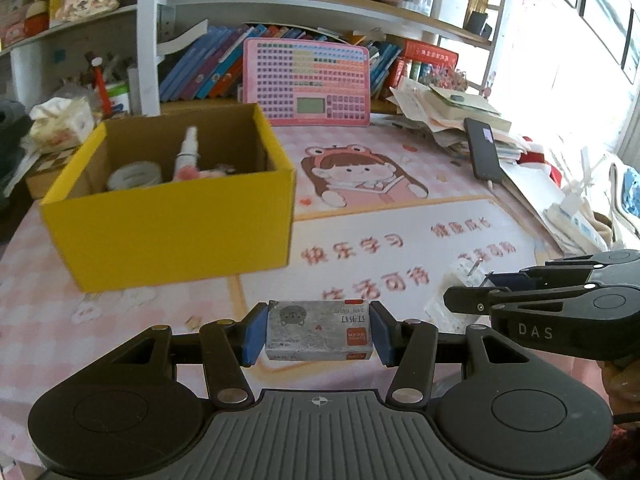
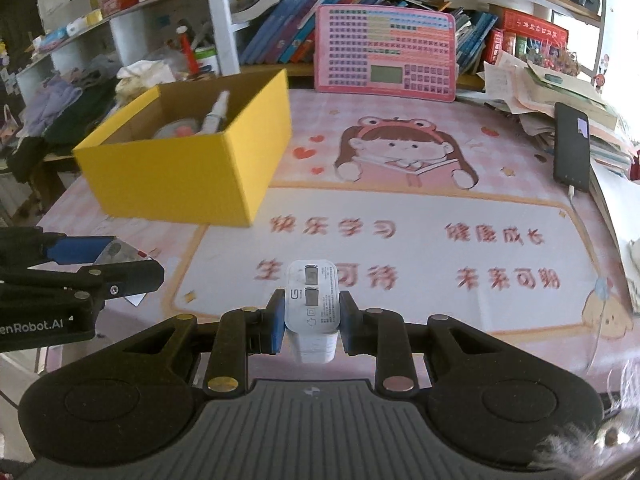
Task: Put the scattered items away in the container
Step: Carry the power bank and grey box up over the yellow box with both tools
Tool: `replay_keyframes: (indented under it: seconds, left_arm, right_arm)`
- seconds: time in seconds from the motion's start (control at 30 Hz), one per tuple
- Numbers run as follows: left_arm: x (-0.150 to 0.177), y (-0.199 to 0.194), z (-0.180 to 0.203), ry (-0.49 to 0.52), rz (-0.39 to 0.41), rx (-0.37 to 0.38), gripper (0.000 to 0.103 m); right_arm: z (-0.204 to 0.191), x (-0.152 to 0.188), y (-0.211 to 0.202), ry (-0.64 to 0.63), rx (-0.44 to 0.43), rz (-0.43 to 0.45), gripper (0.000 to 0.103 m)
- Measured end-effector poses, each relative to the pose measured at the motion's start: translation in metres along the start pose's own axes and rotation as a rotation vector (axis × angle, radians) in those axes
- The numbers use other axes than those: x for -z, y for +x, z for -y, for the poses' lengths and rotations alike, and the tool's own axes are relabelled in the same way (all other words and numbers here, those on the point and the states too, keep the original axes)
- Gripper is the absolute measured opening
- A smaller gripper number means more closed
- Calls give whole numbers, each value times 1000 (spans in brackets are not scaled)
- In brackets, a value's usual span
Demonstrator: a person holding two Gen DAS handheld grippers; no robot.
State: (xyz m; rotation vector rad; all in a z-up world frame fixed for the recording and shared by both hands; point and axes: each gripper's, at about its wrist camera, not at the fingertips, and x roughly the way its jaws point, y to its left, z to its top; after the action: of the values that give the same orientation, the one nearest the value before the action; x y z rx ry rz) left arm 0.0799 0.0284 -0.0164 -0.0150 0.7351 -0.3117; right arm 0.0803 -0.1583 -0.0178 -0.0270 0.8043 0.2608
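My left gripper (image 1: 319,334) is shut on a grey box of staples (image 1: 319,330), held above the pink desk mat short of the yellow cardboard box (image 1: 176,224). My right gripper (image 2: 312,320) is shut on a white USB charger (image 2: 313,304), ports facing up; the charger (image 1: 460,288) also shows at the right of the left wrist view. The yellow box (image 2: 192,168) stands open at the far left of the mat. Inside it lie a white spray bottle (image 1: 187,152), a roll of tape (image 1: 134,176) and something pink. The left gripper (image 2: 100,264) appears at the left edge of the right wrist view.
A pink keypad toy (image 1: 306,80) leans against books at the back. A black phone (image 2: 572,148) on a cable lies at the right beside a heap of papers (image 1: 452,108). Tissues and clutter sit left of the yellow box. Shelves rise behind the desk.
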Motion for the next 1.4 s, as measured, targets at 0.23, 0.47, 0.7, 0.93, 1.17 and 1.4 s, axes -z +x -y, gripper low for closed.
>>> replay_keyframes:
  seconds: [0.23,0.47,0.7,0.93,1.17,1.4]
  left_arm:
    - [19,-26,-20,-2,-3,-15,52]
    - [33,-44,-39,-24,1,-36,52]
    - [40,-57,-57,-45,10,-53,52]
    - [42,-65,-73,-66,27,-78,52]
    - [42,-74,-96,-114,50,-131,52]
    - [32,-77,-114,-155,89,-184,51]
  right_arm:
    - [-34,19,-10,-4,-8,-24,25]
    - [-62,26,-17,-29,-26,-22,25]
    - [-83,26,-18,-55,-43,-16,25]
    - [-102,20,-13,-92,-62,-9,25]
    - [-123,5,-3,-161,-110,3,25]
    - [-133,-18,8,-208,-161,30,25]
